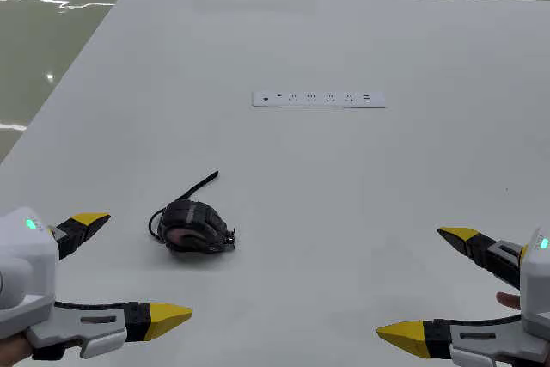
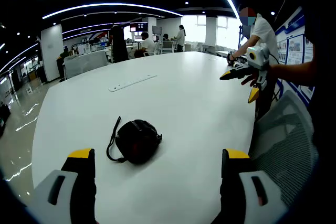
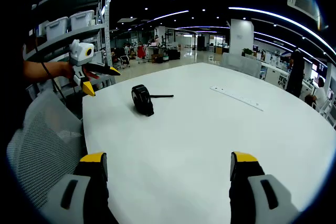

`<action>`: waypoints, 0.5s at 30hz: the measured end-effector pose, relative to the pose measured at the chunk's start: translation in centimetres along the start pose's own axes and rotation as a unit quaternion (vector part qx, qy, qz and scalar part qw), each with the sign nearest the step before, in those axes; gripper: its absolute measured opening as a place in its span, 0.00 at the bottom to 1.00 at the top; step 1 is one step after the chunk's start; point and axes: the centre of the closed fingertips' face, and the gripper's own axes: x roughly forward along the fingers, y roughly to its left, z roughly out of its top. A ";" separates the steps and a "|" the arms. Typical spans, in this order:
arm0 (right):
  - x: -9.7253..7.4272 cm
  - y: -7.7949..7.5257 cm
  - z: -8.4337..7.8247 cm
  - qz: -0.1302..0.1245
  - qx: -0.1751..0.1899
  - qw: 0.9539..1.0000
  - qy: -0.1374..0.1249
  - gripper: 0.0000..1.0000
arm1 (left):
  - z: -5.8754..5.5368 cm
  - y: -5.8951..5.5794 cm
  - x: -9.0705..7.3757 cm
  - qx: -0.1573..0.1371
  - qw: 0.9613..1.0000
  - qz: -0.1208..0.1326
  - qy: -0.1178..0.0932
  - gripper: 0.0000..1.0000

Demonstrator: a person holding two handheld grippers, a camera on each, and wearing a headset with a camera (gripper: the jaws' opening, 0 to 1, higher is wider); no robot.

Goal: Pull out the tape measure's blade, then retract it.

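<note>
A black tape measure [image 1: 193, 228] is pictured lying on its side on the near left of a white table [image 1: 361, 178]. Its blade is fully wound in and its wrist strap [image 1: 199, 184] is trailed toward the far side. The left gripper [image 1: 148, 264] is held just to the near left of the case, its yellow-tipped jaws spread wide with nothing between them. The right gripper [image 1: 409, 281] is held at the near right, well apart from the case, with its jaws equally spread and empty. The case is touched by neither.

The task is judged not yet begun. The wide jaws and low, flanking positions are read as a ready stance. With the left gripper nearer, the case could be pinned by it, and the right could be kept free for the blade's end hook. A small projection is seen on the case's right side, and the hook is thought to be there, though it is too small to be confirmed.

A slip is judged possible, since the rounded case is laid loose on a smooth top. A socket strip [image 1: 318, 99] is set flat into the table farther off, well clear of the work.
</note>
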 end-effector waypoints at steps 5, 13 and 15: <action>0.0 -0.1 -0.1 0.001 0.000 1.000 0.000 1.00 | -0.2 0.1 0.1 -0.001 1.000 0.000 0.000 0.99; 0.1 -0.3 -0.3 0.006 -0.003 1.000 0.001 0.99 | -0.3 -0.1 0.2 0.003 1.000 -0.006 0.004 0.96; 0.1 -0.2 -0.2 0.007 -0.004 1.000 0.001 0.98 | -0.2 -0.1 0.2 0.006 1.000 -0.007 0.004 0.96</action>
